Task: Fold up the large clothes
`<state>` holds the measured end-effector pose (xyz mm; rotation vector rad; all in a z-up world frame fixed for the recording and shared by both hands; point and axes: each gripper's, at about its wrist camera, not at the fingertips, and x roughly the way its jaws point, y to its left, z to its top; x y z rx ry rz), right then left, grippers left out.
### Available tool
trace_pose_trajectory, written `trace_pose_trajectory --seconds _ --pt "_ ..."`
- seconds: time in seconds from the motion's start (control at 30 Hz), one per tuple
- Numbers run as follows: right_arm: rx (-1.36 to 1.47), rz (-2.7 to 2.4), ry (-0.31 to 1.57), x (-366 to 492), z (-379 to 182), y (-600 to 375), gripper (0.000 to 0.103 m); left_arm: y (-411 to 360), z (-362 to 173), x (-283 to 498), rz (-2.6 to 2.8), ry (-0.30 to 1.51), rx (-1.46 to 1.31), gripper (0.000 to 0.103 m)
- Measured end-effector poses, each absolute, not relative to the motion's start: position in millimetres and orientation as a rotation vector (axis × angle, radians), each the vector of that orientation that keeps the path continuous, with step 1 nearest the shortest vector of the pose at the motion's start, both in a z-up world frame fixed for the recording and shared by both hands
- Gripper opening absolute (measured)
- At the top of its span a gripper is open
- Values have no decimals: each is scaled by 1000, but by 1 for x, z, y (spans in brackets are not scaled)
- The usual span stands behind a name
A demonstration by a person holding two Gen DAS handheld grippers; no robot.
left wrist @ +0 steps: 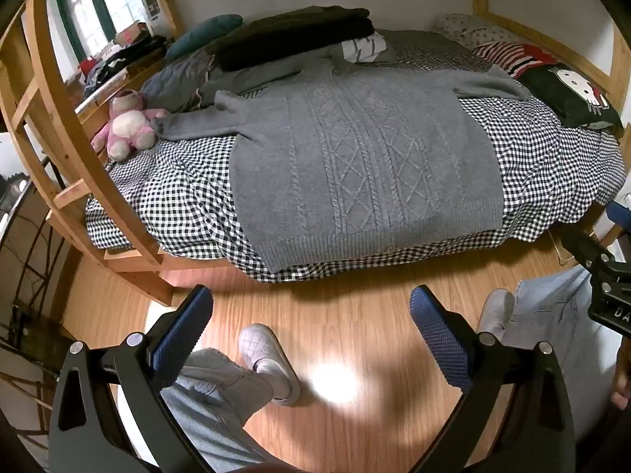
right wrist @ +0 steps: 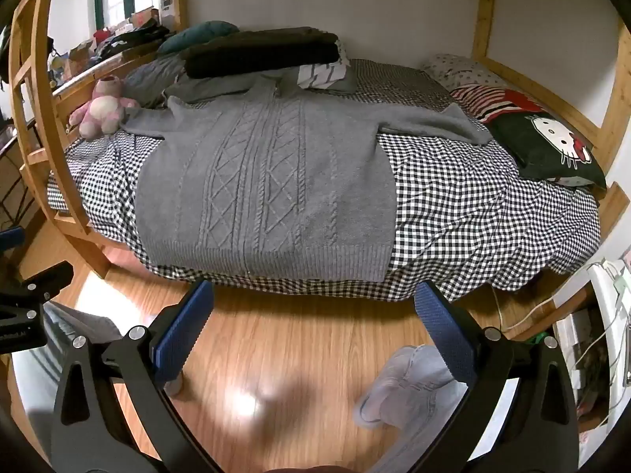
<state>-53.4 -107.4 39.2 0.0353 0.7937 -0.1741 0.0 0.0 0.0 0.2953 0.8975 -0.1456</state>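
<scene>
The grey cable-knit sweater (left wrist: 355,157) is lying flat, front up, on the gingham-covered bed (left wrist: 177,205), its ribbed hem reaching the near edge of the mattress and its collar pointing toward the wall. Both sleeves are spreading outward to the sides. The knit is looking thick and soft: it is likely to be fairly heavy for a garment, limp, prone to stretching and sagging when lifted, and not slippery against the bedcover. It is judged best taken at a hem corner or a sleeve cuff, where the ribbing is giving a firmer, doubled edge to pinch.

The left gripper (left wrist: 311,331) and the right gripper (right wrist: 315,327) are both hanging over the wooden floor (right wrist: 295,335) short of the bed, well apart from the sweater. Each pair of jaws is standing fully open with nothing between the pads.

Around the sweater, a pink plush toy (left wrist: 126,124) is sitting just beside the left sleeve end, and a dark cat-print pillow (right wrist: 548,149) is lying near the right sleeve end. A stack of folded dark clothes (left wrist: 292,35) is sitting beyond the collar and appears to be overlapping the neck area; it may be obstructing a fold toward the wall. The wooden bed ladder (left wrist: 55,118) is crowding the left side.
</scene>
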Motion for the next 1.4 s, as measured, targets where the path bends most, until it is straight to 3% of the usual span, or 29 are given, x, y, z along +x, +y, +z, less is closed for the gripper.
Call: trace_pose_trajectory --seconds 1.4 --pt "36 -175 795 -55 38 -107 100 -3 -3 -1 -147 903 309 98"
